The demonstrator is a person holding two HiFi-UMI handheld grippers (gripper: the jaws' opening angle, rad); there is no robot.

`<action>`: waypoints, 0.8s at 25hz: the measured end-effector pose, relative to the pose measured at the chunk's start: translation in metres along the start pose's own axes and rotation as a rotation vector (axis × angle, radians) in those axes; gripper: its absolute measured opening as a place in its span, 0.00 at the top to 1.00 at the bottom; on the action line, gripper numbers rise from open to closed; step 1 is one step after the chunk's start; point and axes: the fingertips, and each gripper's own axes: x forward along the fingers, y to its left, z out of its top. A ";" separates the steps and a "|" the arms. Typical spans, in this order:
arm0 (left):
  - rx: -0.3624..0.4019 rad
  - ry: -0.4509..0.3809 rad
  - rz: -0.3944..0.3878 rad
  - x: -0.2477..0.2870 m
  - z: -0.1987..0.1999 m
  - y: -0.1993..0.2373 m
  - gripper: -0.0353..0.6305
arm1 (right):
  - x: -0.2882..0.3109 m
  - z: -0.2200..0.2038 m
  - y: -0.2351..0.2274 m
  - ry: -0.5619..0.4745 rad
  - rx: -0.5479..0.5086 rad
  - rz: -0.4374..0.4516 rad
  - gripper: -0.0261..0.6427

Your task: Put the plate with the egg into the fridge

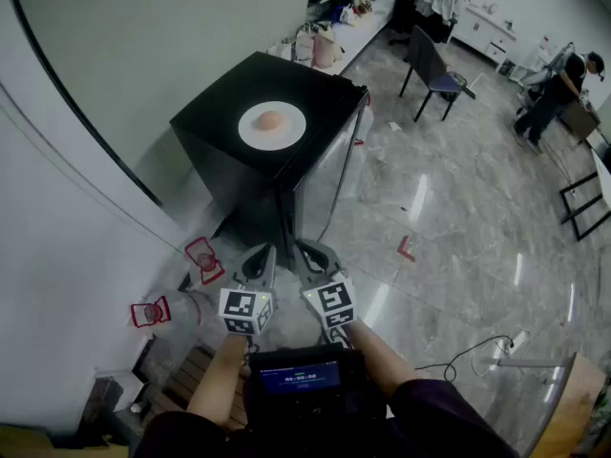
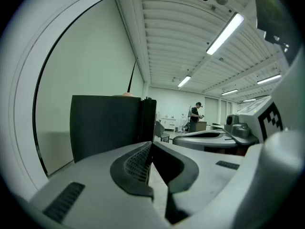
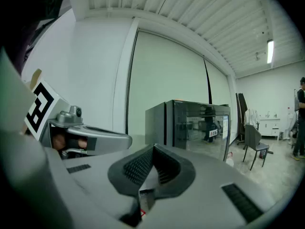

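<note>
A white plate (image 1: 272, 125) carrying a pinkish egg (image 1: 270, 119) rests on top of a small black fridge (image 1: 245, 168) with its glass door closed. The same fridge (image 2: 112, 125) fills the middle of the left gripper view, and the fridge (image 3: 190, 125) stands mid-frame in the right gripper view. My left gripper (image 1: 260, 256) and right gripper (image 1: 310, 253) hang side by side low over the floor, a short way in front of the fridge. Both are shut with nothing between the jaws. In their own views the left gripper (image 2: 150, 144) and right gripper (image 3: 153, 149) point at the fridge.
Two red-framed objects (image 1: 203, 259) lie on the floor by the white wall at left. A dark chair (image 1: 434, 72) stands beyond the fridge, and a person (image 1: 556, 95) works at the far right. A cluttered counter (image 1: 325, 36) runs behind. A cable (image 1: 477, 351) lies on the marble floor.
</note>
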 end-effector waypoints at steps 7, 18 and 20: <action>-0.004 0.008 0.006 0.002 -0.002 0.000 0.93 | 0.001 0.000 -0.004 0.004 0.001 -0.006 0.95; 0.062 0.066 -0.060 0.029 -0.021 0.013 0.93 | 0.033 -0.071 -0.033 0.190 0.108 -0.108 0.79; 0.077 0.085 -0.080 0.036 -0.028 0.013 0.93 | 0.045 -0.087 -0.036 0.240 0.114 -0.109 0.74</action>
